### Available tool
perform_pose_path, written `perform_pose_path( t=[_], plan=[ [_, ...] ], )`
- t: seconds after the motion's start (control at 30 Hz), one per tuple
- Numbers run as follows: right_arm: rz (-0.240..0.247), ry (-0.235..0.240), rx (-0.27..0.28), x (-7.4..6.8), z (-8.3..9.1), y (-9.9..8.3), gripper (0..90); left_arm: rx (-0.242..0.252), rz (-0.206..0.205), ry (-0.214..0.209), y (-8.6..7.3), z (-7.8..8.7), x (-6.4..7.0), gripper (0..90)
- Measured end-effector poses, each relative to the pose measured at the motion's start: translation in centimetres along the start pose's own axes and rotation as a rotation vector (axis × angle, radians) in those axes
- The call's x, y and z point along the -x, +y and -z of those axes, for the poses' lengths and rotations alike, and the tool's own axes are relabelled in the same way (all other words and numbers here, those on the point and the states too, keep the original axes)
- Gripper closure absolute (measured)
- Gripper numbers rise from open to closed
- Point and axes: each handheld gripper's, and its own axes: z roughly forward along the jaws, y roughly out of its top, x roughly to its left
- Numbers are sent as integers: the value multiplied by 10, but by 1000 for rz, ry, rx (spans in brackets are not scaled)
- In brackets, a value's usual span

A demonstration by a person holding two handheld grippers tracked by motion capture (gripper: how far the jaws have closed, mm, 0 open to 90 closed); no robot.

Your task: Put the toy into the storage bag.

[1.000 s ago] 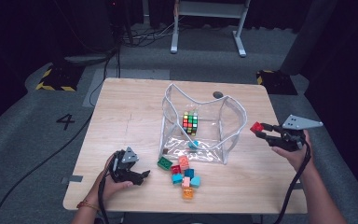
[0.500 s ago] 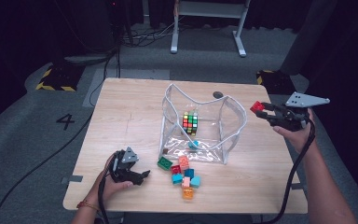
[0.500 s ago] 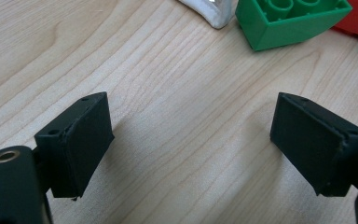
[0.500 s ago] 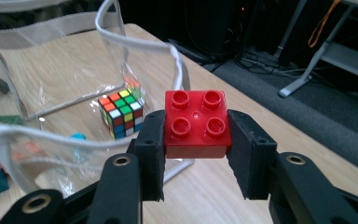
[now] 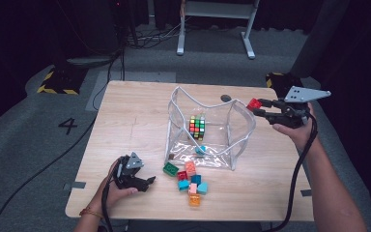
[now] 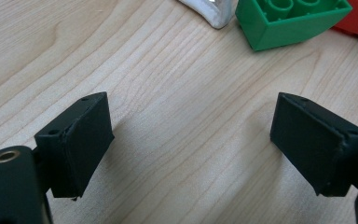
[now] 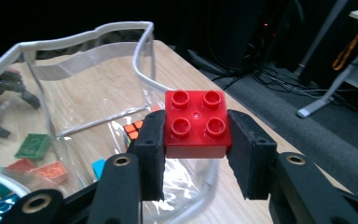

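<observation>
Now the right gripper (image 5: 260, 108), clamped on the red brick (image 5: 253, 104), hangs just right of the clear bag's (image 5: 207, 140) rim; the left gripper (image 5: 147, 181) rests, jaws apart

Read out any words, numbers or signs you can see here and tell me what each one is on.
"4": painted in dark on the grey floor, left of the table.
Yellow and black hazard stripes, no words: on the floor plate behind that number.
Nothing is readable on the bricks, the cube, the bag or the tongs.
</observation>
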Motion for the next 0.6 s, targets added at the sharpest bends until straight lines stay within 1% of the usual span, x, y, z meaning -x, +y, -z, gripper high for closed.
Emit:
perform_pose_path(
  t=[0.2, 0.23, 0.27, 0.53, 0.6],
  plan=[
    [54, 64, -30, -13, -17, 11, 593, 0, 0, 0, 0, 0, 0, 130],
    [69, 75, -40, -16, -22, 12, 593, 0, 0, 0, 0, 0, 0, 130],
    [98, 83, -49, -17, -27, 13, 593, 0, 0, 0, 0, 0, 0, 129],
    [149, 147, -124, -28, -53, 19, 593, 0, 0, 0, 0, 0, 0, 130],
    [159, 156, -147, -30, -58, 21, 593, 0, 0, 0, 0, 0, 0, 130]
  ],
)
